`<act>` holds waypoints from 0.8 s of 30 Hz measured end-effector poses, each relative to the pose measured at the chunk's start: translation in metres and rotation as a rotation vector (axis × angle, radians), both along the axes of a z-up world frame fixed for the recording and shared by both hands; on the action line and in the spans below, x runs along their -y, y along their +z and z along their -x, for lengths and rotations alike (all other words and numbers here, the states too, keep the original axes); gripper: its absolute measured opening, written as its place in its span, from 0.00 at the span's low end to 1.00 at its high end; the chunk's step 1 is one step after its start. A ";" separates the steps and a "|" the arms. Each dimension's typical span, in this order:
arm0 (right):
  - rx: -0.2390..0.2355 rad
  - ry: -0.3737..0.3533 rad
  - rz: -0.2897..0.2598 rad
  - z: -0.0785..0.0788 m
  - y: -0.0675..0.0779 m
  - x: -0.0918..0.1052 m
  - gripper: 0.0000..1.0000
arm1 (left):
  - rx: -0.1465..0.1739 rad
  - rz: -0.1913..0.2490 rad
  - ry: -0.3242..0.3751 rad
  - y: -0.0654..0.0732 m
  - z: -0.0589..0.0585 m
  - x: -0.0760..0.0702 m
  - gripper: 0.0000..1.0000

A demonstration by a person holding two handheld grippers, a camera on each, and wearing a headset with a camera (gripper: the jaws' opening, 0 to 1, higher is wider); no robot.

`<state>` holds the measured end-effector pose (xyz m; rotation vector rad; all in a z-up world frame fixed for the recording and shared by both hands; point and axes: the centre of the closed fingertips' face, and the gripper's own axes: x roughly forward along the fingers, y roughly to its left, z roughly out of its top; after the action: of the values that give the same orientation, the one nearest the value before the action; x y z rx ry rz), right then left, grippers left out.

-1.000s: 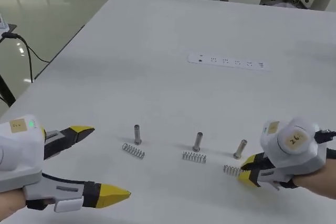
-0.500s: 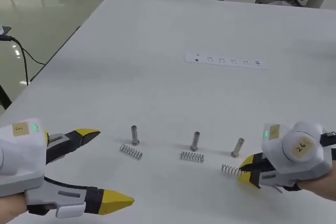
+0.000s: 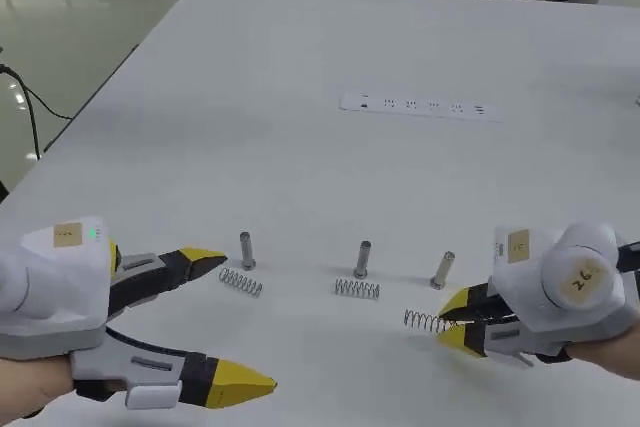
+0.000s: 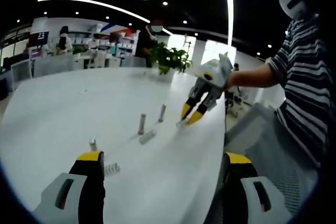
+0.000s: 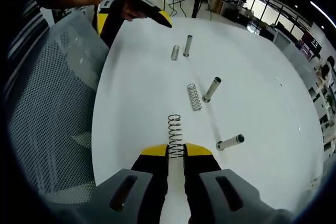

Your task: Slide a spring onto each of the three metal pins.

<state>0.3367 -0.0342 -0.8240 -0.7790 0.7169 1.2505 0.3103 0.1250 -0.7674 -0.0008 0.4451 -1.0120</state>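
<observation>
1. White counter (image 3: 300, 67), large, carries everything; seen from the head view it runs away from the person.
2. Grey mesh chair (image 5: 52, 103) just beside the counter edge, in the right gripper view.
3. Left tongs (image 3: 250, 323), white body, black jaws with yellow tips, held low at the near left of the counter. Jaws spread wide, nothing between them. In the left gripper view (image 4: 164, 157) they point across the counter at the pins.
4. Right tongs (image 3: 443, 319), same build, at the near right, in a hand with a striped sleeve (image 4: 299, 77). Jaws nearly closed, pinching one end of the right spring (image 3: 425, 321). In the right gripper view (image 5: 176, 150) the rest of that spring sticks straight out ahead of the tips.
5. White power strip (image 3: 418, 106) lying flat farther back on the counter, well apart from the pins.
6. Three metal pins stand in a row across the near counter: left pin (image 3: 246, 250), middle pin (image 3: 363, 259), right pin (image 3: 442, 270). All bare, no spring on any.
7. Left spring (image 3: 240, 281) lies flat just in front of the left pin.
8. Middle spring (image 3: 357, 289) lies flat just in front of the middle pin.
9. Right spring sits near the right pin's base, not on it; cannot tell whether its free end touches the counter.
</observation>
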 end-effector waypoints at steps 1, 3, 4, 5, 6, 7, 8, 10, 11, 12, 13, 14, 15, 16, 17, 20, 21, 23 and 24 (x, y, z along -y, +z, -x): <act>0.007 0.009 -0.001 0.001 0.001 -0.001 0.08 | -0.006 0.000 -0.010 -0.001 0.000 0.001 0.90; 0.001 0.011 -0.006 0.002 0.002 -0.002 0.08 | -0.009 0.001 -0.017 -0.003 -0.001 0.003 0.90; 0.000 0.012 -0.008 0.003 0.002 -0.003 0.08 | -0.010 0.000 -0.027 -0.003 -0.001 0.005 0.90; 0.003 0.014 -0.010 0.003 0.003 -0.004 0.08 | -0.009 -0.006 -0.031 -0.005 -0.003 0.006 0.90; 0.004 0.014 -0.009 0.004 0.003 -0.004 0.08 | -0.006 -0.010 -0.036 -0.006 -0.004 0.006 0.90; 0.007 0.019 -0.005 0.005 0.004 -0.005 0.08 | -0.009 -0.011 -0.040 -0.007 -0.006 0.008 0.90; 0.012 0.024 -0.004 0.006 0.004 -0.005 0.08 | -0.012 -0.013 -0.044 -0.007 -0.007 0.008 0.90; 0.011 0.022 -0.005 0.007 0.005 -0.006 0.08 | -0.004 -0.016 -0.053 -0.007 -0.009 0.012 0.89; 0.012 0.022 -0.003 0.007 0.005 -0.006 0.08 | -0.005 -0.016 -0.057 -0.007 -0.010 0.014 0.88; 0.018 0.025 -0.001 0.007 0.005 -0.007 0.08 | -0.001 -0.015 -0.066 -0.007 -0.011 0.018 0.87; 0.019 0.027 0.001 0.008 0.005 -0.008 0.08 | 0.002 -0.013 -0.072 -0.006 -0.012 0.020 0.87; 0.017 0.033 0.003 0.010 0.005 -0.008 0.08 | -0.001 -0.013 -0.086 -0.007 -0.012 0.024 0.87; 0.017 0.036 0.004 0.010 0.005 -0.009 0.08 | -0.001 -0.012 -0.093 -0.008 -0.012 0.027 0.85; 0.017 0.037 0.003 0.010 0.006 -0.009 0.08 | 0.001 -0.010 -0.101 -0.009 -0.012 0.029 0.84; 0.016 0.038 0.003 0.011 0.006 -0.010 0.08 | 0.001 -0.011 -0.120 -0.010 -0.011 0.033 0.83; 0.017 0.044 0.003 0.013 0.007 -0.013 0.08 | 0.005 -0.009 -0.146 -0.011 -0.010 0.040 0.79; 0.017 0.046 0.001 0.014 0.008 -0.014 0.08 | 0.006 -0.006 -0.155 -0.011 -0.009 0.043 0.76; 0.017 0.051 0.001 0.016 0.008 -0.016 0.08 | 0.006 0.001 -0.173 -0.012 -0.008 0.047 0.73; 0.017 0.054 0.001 0.017 0.009 -0.017 0.08 | 0.007 0.004 -0.181 -0.012 -0.008 0.049 0.72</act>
<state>0.3199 -0.0177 -0.8154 -0.8133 0.6866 1.2905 0.3184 0.0763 -0.7790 0.0397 0.4425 -1.1906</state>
